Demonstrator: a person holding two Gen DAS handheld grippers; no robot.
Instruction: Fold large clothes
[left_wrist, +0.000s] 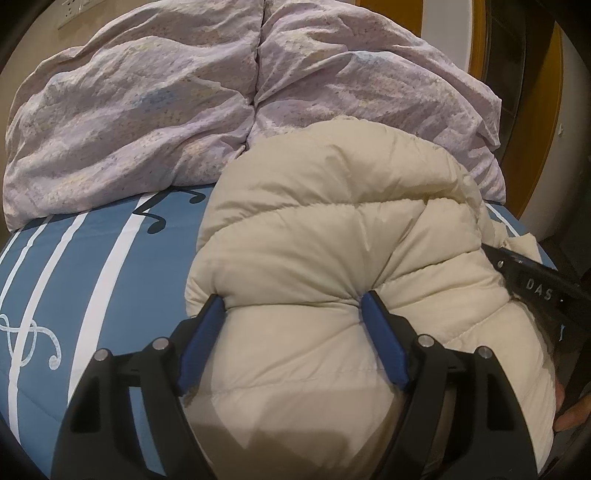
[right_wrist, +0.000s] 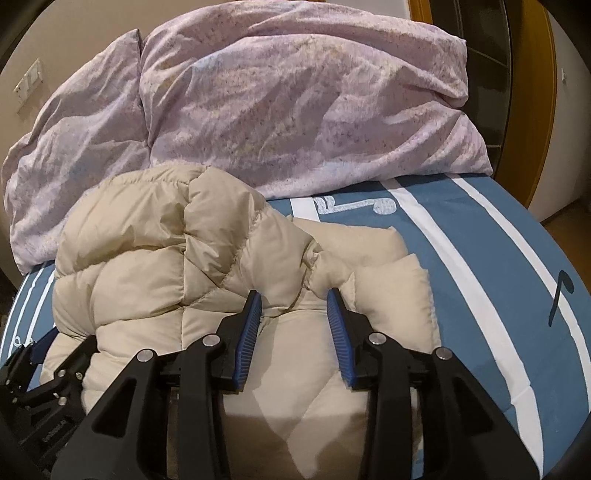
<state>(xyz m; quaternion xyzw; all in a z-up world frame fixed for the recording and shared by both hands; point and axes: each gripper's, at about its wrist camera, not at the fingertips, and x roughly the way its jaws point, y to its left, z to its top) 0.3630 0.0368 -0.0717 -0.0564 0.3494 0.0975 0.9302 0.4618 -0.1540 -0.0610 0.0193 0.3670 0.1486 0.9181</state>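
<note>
A cream puffy down jacket (left_wrist: 332, 240) lies bunched on the blue bed cover; it also shows in the right wrist view (right_wrist: 155, 266). My left gripper (left_wrist: 293, 306) is closed on a thick fold of the jacket, which bulges between the blue pads. My right gripper (right_wrist: 293, 302) is likewise closed on a fold of the jacket near its right side. The right gripper's black body shows at the right edge of the left wrist view (left_wrist: 543, 291). The left gripper shows at the lower left of the right wrist view (right_wrist: 40, 384).
A blue bed cover (left_wrist: 92, 266) with white stripes and music notes lies under the jacket. A crumpled lilac duvet (left_wrist: 147, 103) is heaped across the far side of the bed, also in the right wrist view (right_wrist: 295, 103). A wooden door frame (right_wrist: 550, 92) stands at the right.
</note>
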